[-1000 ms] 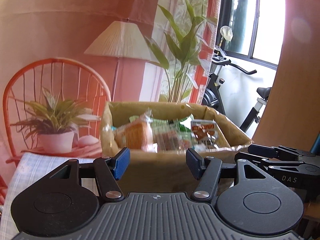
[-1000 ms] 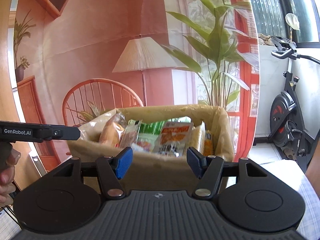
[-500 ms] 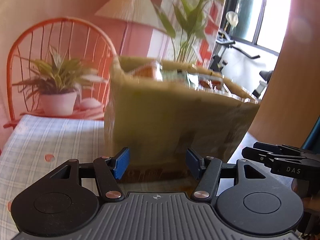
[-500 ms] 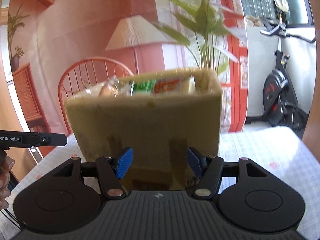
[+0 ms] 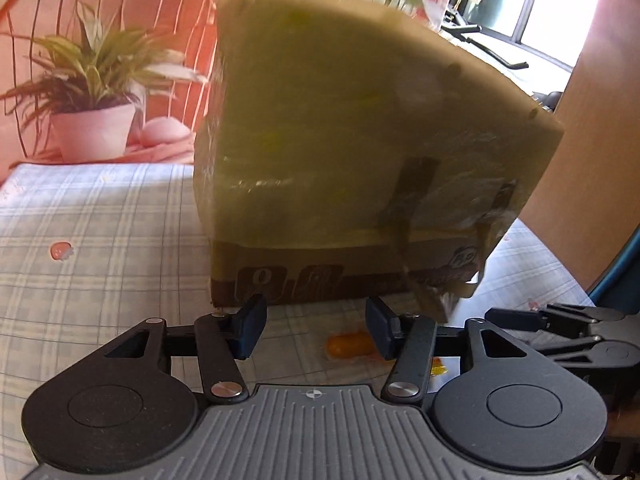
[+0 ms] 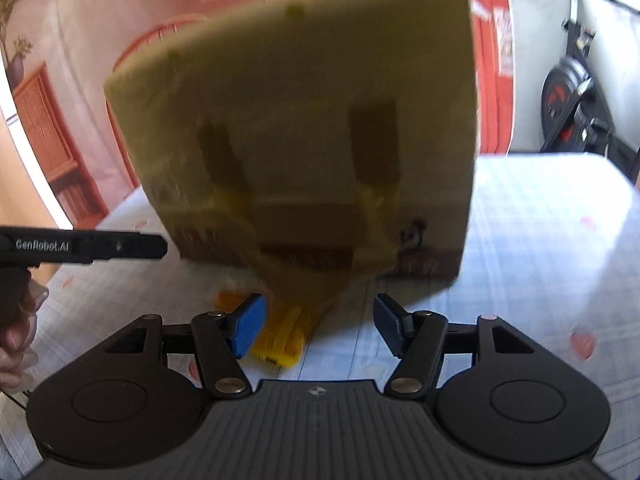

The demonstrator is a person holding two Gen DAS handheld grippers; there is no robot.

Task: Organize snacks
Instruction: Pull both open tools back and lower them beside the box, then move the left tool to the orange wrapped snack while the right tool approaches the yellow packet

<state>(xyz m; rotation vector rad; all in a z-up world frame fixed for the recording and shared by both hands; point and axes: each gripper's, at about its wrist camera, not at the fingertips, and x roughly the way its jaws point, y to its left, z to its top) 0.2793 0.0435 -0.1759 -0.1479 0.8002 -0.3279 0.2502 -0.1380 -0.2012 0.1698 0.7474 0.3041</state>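
Note:
A cardboard box stands on the checked tablecloth; only its blurred front wall shows, and what is in it is hidden. My left gripper hangs low before the box's base. Its jaws are closing with a wide gap, and the pads press on nothing. An orange snack packet lies on the cloth by its right finger. My right gripper is open, also low in front of the box. A yellow-orange packet lies just inside its left finger without touching either pad.
A potted plant and a red chair back stand behind the cloth at the left. An exercise bike is at the far right. The other gripper, held by a hand, reaches in from the left.
Both grippers have sunk from above the box's rim to table level in front of it. The snacks inside have dropped out of sight. The orange packet has come into view. The left jaws have narrowed.

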